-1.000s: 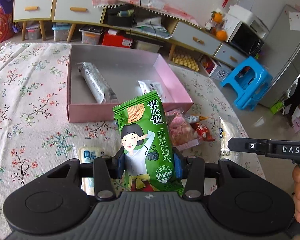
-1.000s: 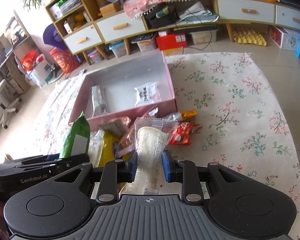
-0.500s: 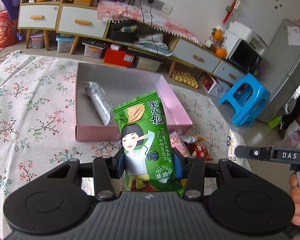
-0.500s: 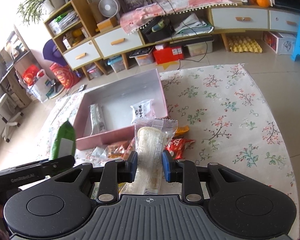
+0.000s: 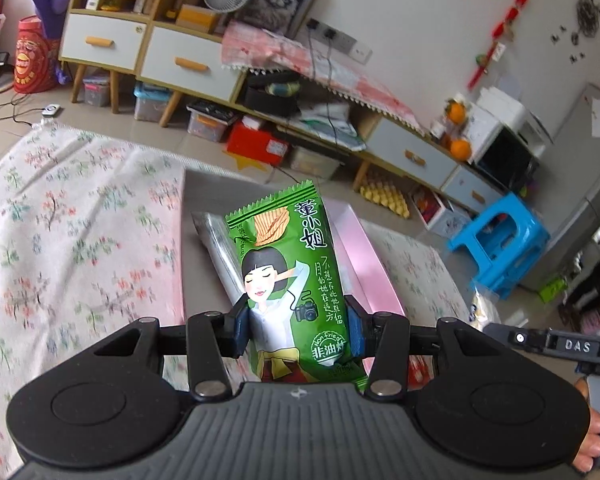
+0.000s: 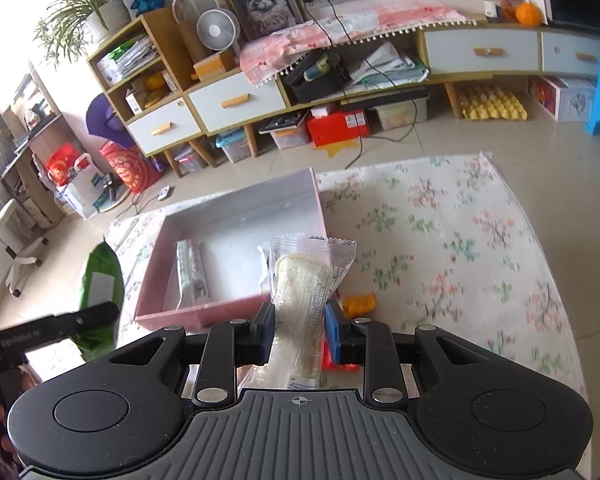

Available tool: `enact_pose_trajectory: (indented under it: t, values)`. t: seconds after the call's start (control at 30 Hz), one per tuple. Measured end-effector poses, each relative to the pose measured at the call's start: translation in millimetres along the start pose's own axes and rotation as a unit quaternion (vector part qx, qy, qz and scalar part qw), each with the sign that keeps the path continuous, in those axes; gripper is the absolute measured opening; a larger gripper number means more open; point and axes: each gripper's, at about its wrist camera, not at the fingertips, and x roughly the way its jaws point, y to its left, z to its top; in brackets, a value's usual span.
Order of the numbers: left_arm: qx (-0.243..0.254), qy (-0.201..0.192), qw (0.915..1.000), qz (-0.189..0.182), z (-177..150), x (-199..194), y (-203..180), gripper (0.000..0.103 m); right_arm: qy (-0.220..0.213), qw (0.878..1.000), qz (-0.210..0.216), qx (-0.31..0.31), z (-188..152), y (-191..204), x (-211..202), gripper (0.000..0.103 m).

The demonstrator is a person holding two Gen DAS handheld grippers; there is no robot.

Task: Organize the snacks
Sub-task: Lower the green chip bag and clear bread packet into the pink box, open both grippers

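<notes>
My left gripper is shut on a green chip packet with a cartoon figure, held upright in front of the pink box. A silver packet lies in the box, partly hidden behind the green one. My right gripper is shut on a clear wrapper with a pale wafer, raised just before the pink box's near wall. In the right wrist view the box holds the silver packet and a white packet. The green packet and left gripper show at that view's left.
The box sits on a floral cloth. An orange snack and a red one lie on the cloth by my right gripper. A low cabinet and a blue stool stand beyond. A person's hand holds the right gripper.
Both grippers have risen and tilted up with their packets still held. The box and the loose snacks have dropped lower in both views; more of the room shows.
</notes>
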Motion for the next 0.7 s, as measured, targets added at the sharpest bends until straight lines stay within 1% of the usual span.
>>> enact_pose_trajectory:
  t: [0.13,0.27,0.33,0.5,0.6,0.67,0.7]
  values:
    - [-0.013,0.001,0.9999,0.004,11.9,18.1,12.9,0.043,-0.019,1.000,0.003,-0.002,19.9,-1.5,13.6,0.025]
    - [-0.025,0.009,0.9996,0.005,14.5,33.2,22.1,0.043,-0.034,0.999,0.001,-0.001,36.3,-2.2,30.7,0.025]
    - [-0.014,0.017,0.9997,0.008,12.5,39.3,20.4,0.043,-0.035,0.999,-0.002,-0.015,41.6,2.4,42.4,0.025]
    - [0.025,0.038,0.9984,0.035,4.3,50.8,15.4,0.043,-0.046,0.996,-0.026,-0.072,50.2,22.2,71.8,0.025]
    - [0.039,0.035,0.9975,0.048,4.2,50.9,17.6,0.043,-0.043,0.993,-0.039,-0.101,51.2,32.1,88.5,0.025]
    - [0.049,0.034,0.9961,0.065,6.2,50.6,18.9,0.043,-0.040,0.993,-0.040,-0.105,51.5,33.6,97.1,0.025]
    - [0.051,0.035,0.9954,0.073,6.3,50.4,20.6,0.043,-0.039,0.994,-0.033,-0.100,51.7,32.0,99.8,0.025]
